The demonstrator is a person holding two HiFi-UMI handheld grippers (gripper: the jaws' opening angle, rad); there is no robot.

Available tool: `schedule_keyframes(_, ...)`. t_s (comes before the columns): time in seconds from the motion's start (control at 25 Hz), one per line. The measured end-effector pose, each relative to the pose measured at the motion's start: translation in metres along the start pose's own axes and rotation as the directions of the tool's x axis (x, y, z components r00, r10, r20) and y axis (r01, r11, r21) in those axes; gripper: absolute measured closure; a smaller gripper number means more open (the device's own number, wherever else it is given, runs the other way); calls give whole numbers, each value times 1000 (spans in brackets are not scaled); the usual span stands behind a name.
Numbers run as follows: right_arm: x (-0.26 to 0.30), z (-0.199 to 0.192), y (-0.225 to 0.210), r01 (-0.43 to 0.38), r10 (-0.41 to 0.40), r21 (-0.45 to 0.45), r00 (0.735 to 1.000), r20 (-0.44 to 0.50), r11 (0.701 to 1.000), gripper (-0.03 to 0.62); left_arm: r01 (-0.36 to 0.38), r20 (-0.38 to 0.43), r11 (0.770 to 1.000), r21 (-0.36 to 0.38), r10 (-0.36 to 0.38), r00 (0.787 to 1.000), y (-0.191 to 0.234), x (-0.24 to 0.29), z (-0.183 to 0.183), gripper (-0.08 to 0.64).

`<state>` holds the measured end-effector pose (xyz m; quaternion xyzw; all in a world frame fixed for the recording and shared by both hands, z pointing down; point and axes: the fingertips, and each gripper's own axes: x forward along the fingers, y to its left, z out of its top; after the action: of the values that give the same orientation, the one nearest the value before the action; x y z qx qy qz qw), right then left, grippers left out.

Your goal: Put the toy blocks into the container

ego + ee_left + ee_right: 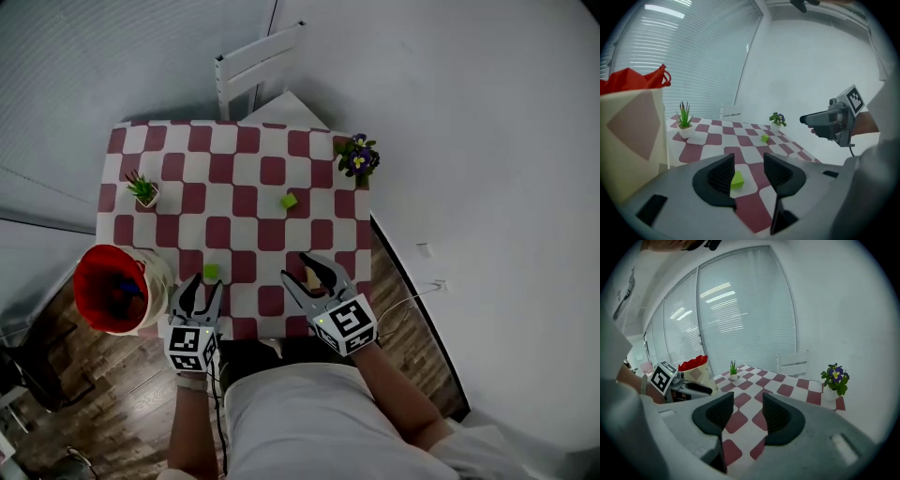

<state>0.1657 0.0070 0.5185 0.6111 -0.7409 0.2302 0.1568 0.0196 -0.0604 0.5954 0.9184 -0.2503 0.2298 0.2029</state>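
Observation:
Two small green blocks lie on the checkered table [234, 178]. The nearer green block [212, 272] [737, 180] sits just beyond my left gripper [202, 287] [747, 176], close to its left jaw, untouched. That gripper is open. The farther green block [290, 201] [764, 138] rests mid-table. A red-lined container [117, 289] [633, 126] [696, 369] stands at the table's near left corner. My right gripper [294, 267] [745, 413] hovers open over the near edge, with nothing between its jaws.
A small spiky plant [142, 189] [684, 123] [733, 370] stands at the left side. A purple flower pot [357, 159] [777, 119] [836, 379] sits at the far right corner. A white chair [258, 64] [794, 363] is behind the table.

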Motion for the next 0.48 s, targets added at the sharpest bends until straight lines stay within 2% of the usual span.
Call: schedule_keyframes(0.48, -4, -42, -34, -22, 22, 0, 995, -93, 1000, 402, -157, -81, 987, -22, 154, 985, 22, 34, -50, 387)
